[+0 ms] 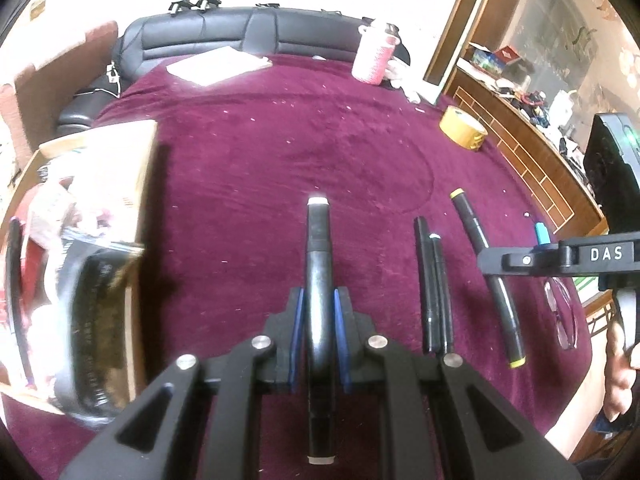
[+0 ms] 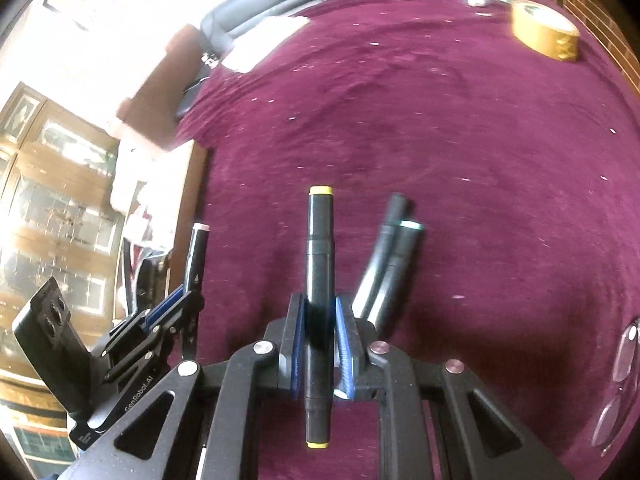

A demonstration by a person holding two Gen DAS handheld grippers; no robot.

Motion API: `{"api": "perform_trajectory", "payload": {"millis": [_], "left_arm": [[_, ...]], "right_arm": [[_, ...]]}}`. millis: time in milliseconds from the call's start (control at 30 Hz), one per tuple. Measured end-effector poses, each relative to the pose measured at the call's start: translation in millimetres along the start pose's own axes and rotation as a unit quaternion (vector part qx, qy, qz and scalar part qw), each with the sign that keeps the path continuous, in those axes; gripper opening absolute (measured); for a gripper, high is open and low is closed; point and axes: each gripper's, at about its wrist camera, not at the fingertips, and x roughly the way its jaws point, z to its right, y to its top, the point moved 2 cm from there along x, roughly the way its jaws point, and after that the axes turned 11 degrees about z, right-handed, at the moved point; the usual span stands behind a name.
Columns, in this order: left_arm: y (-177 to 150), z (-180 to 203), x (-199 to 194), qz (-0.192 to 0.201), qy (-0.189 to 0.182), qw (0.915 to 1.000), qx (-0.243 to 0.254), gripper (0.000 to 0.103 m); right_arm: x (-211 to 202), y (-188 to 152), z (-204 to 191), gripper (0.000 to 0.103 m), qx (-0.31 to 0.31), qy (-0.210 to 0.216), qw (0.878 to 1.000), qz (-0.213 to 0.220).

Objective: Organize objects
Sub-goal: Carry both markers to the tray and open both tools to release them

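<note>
Currently the cardboard box (image 1: 100, 184) at left waits; left hand-held gripper (image 1: 319, 332) clamps a white-capped marker (image 1: 318, 264), right hand-held gripper (image 2: 319, 340) a yellow-capped marker (image 2: 320, 248). Two dark markers (image 1: 434, 288) remain on the maroon bed (image 1: 280, 140), so sorting seems partway.

Two wrist fisheyes, both tilted steeply down along their own fingers, close above a maroon cloth (image 1: 320, 128).
The left view faces the black sofa back (image 1: 240, 28), with the right gripper (image 1: 496, 262) at its right edge; the right view shows the left gripper (image 2: 188, 292) at its left. Both views take in the cloth, the tape roll (image 1: 464, 126) (image 2: 544, 34) and the loose markers (image 1: 434, 288) (image 2: 388, 256).
</note>
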Motion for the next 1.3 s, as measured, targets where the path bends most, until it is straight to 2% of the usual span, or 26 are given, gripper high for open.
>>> {"api": "perform_trajectory", "payload": {"millis": [267, 567, 767, 967, 1100, 1300], "left_arm": [[5, -40, -31, 0.028, 0.027, 0.9987, -0.031, 0.014], [14, -99, -71, 0.064, 0.066, 0.9932, -0.071, 0.014], [14, -145, -93, 0.072, 0.101, 0.9880, -0.092, 0.014], [4, -193, -103, 0.068, 0.131, 0.9823, -0.115, 0.014], [-2, -221, -105, 0.061, 0.143, 0.9795, -0.129, 0.014], [-6, -237, -97, 0.050, 0.145, 0.9785, -0.139, 0.015]], "right_arm": [[16, 1, -52, 0.017, -0.032, 0.035, 0.999, -0.017], [39, 4, -136, 0.017, -0.086, 0.082, 0.992, -0.032], [71, 0, -200, 0.017, -0.118, 0.116, 0.985, -0.047], [110, -8, -254, 0.017, -0.144, 0.131, 0.979, -0.067], [134, -13, -272, 0.017, -0.144, 0.132, 0.977, -0.082], [162, -15, -279, 0.017, -0.136, 0.121, 0.978, -0.101]]}}
